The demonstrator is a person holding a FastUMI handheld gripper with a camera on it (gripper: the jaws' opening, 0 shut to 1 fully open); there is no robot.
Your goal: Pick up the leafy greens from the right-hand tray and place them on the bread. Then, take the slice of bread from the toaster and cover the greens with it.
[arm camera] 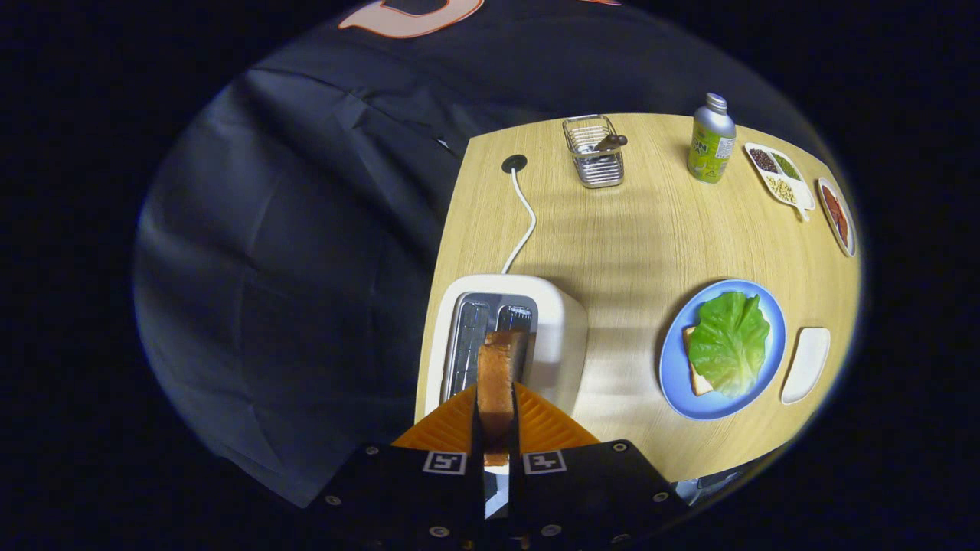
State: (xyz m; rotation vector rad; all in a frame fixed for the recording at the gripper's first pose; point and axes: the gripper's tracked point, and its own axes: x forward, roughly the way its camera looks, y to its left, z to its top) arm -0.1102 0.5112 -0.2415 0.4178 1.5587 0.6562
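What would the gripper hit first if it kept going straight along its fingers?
Probably the white toaster: the gripper, shut on the toasted bread slice, points down at its slots. Depth is unclear, so the gap is hard to judge.
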